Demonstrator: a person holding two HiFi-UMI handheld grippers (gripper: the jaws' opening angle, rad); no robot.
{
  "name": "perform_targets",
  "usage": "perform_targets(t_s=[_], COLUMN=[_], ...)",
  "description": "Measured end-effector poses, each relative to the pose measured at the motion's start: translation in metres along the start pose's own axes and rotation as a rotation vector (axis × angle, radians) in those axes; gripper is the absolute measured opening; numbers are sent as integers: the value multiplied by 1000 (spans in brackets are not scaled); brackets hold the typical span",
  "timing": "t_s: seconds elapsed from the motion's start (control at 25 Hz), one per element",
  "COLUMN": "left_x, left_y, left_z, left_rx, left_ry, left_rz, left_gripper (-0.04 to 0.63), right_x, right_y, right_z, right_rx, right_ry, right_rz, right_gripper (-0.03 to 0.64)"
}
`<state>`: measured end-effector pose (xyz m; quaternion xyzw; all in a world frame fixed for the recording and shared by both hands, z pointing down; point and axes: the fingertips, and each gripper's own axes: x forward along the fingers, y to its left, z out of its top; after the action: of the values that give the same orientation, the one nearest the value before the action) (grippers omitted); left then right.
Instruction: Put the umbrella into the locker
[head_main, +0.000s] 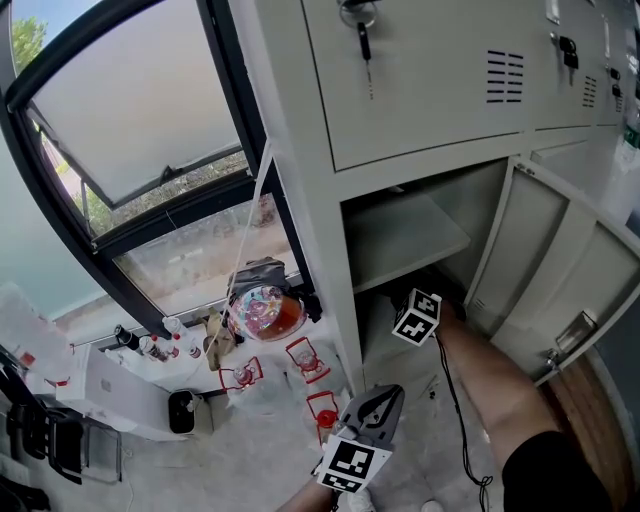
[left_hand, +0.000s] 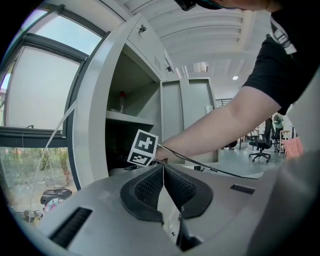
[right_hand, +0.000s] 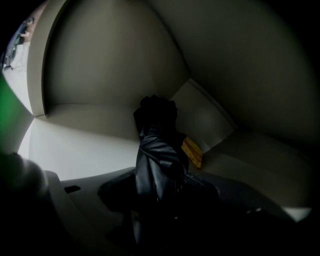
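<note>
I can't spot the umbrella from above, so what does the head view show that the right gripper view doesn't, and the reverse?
Head view only: the locker from outside, its lower door open, the right arm reaching under the shelf, and the left gripper outside. Right gripper view only: the black umbrella held in the right gripper, already inside, with a yellowish scrap behind it. Both: the lower compartment and its grey inner walls.

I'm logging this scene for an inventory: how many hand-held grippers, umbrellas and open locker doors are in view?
Hand-held grippers: 2 (left hand-held gripper, right hand-held gripper)
Black umbrella: 1
Open locker door: 1
Total: 4
</note>
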<state>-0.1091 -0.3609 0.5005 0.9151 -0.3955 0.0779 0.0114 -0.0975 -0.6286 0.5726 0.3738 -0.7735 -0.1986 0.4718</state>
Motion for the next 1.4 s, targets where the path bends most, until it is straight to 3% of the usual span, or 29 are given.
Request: perform_targets(t_s=[0.64,0.84,1.08,1.4], left_x=[3,1,-3,-7], left_y=[-1,-3,-6,-14], left_z=[-2,1,2,8], left_rx=[-5,0,2,1], left_ry=[6,1,-1,-15], left_rz=[1,3,7,2], left_gripper=[17,17,18,17], right_x=[8,6,-2,-18], right_y=[-4,-8,-9,5], right_z=[4,5,5,8], right_rx=[-22,-44,11,6], right_ry=[0,-7,-41,-77], right_rz=[-5,-47,-96,-93], right_gripper=[259,281,314,362])
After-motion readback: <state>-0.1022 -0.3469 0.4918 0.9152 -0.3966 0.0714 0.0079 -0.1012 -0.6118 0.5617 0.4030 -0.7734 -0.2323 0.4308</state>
